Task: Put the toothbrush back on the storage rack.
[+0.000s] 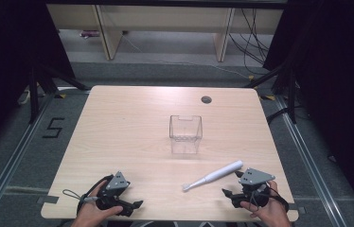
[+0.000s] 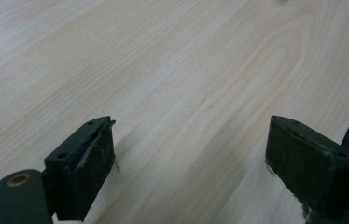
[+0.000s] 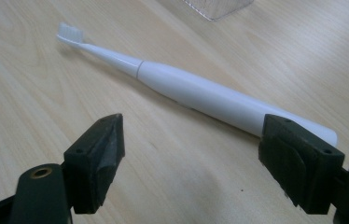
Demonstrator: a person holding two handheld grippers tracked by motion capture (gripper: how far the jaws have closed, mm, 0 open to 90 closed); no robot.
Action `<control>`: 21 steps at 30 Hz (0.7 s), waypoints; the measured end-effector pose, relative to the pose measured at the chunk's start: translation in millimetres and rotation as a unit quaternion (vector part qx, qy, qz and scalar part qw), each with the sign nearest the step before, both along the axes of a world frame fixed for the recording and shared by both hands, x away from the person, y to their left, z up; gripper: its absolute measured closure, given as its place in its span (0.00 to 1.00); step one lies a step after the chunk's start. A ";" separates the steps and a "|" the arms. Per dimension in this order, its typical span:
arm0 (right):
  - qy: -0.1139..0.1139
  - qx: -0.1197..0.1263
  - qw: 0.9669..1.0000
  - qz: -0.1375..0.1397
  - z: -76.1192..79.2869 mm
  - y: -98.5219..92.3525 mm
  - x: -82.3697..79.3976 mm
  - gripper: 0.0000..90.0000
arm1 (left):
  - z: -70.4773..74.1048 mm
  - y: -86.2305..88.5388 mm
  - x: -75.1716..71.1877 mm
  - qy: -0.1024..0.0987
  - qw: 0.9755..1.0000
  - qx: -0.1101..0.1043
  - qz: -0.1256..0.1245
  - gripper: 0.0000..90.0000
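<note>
Wooden table point(image 1: 132, 142), light grain, rounded corners, serving as landmark for all entries. Left gripper point(image 1: 135, 205): at the table's near-left corner, held in the person's left hand point(image 1: 92, 213), grey three-cornered plate on top; in the left gripper view point(image 2: 191, 154) its two black jaws stand wide apart with bare tabletop between them, nothing held. Clear plastic container point(image 1: 185, 134): upright, square, open-topped, at the table's middle, well apart from both grippers. Round grommet hole point(image 1: 206, 100): near the table's far edge, beyond the container. White electric toothbrush point(image 1: 214, 175): lying flat on the table's near-right part, bristle head pointing toward the near-middle, thick handle end toward the right gripper; in the right gripper view point(image 3: 200, 91) it lies crosswise just beyond the jaw tips, untouched. Right gripper point(image 1: 227, 194): at the table's near-right corner, in the person's right hand point(image 1: 269, 210); jaws wide point(image 3: 191, 154), gripping nothing, the toothbrush's handle end just beside it.
</note>
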State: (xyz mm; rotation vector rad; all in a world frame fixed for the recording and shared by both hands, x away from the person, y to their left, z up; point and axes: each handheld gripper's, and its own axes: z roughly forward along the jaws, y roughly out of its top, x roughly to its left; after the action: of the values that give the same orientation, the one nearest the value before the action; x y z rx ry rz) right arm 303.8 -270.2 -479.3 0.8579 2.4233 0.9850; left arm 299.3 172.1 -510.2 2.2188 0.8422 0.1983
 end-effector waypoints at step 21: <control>0.007 0.002 1.000 0.013 7.5 7.3 4.0 0.17 | -0.2 0.4 0.6 0.003 1.000 0.006 0.000 0.17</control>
State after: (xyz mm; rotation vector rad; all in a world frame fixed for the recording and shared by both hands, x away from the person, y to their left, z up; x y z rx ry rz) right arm 307.8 -262.9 -471.8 0.8380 2.4504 0.9981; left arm 299.9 172.5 -510.4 2.2316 0.8456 0.1980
